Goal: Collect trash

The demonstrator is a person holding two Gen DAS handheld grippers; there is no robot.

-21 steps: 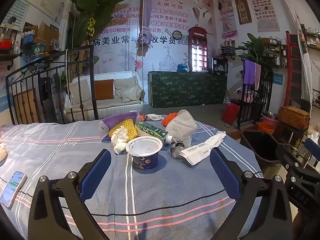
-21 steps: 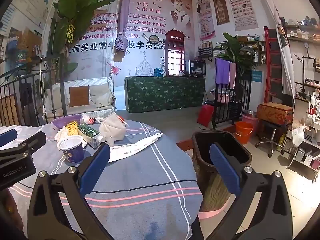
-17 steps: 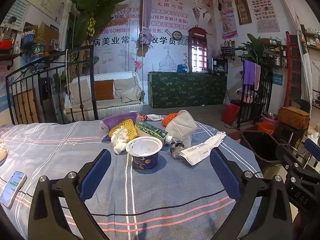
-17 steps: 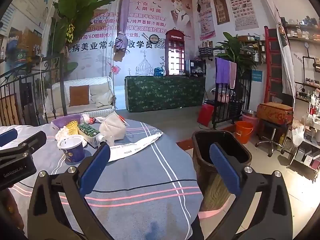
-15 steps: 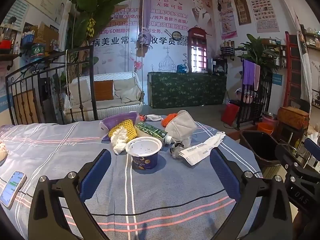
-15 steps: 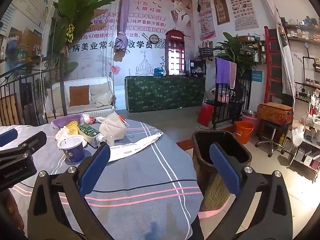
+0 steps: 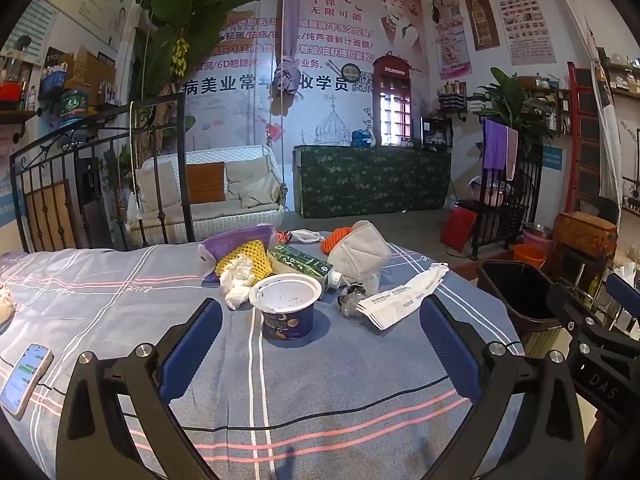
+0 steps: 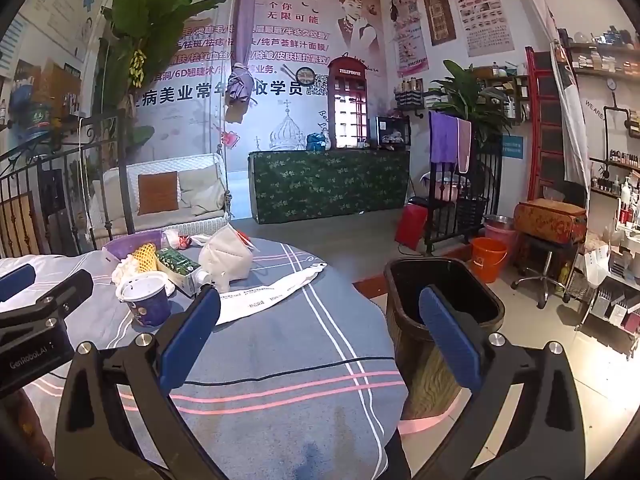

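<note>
Trash lies in a heap on the round table point(image 7: 320, 380): a purple paper cup point(image 7: 286, 308), a white face mask point(image 7: 358, 254), a green carton point(image 7: 300, 263), yellow foam netting point(image 7: 244, 258) with white tissue point(image 7: 238, 280), a purple bag point(image 7: 236, 242), a white paper wrapper point(image 7: 404, 294). My left gripper point(image 7: 320, 344) is open and empty, just short of the cup. My right gripper point(image 8: 318, 328) is open and empty over the table's right edge, beside the dark trash bin point(image 8: 440, 312). The cup point(image 8: 146, 300) and wrapper point(image 8: 272, 292) also show in the right wrist view.
A phone point(image 7: 24, 372) lies at the table's left edge, and a thin black cable point(image 7: 280, 422) runs across the cloth. An orange bucket point(image 8: 488, 258), a stool point(image 8: 550, 232) and shelves stand on the floor to the right of the bin.
</note>
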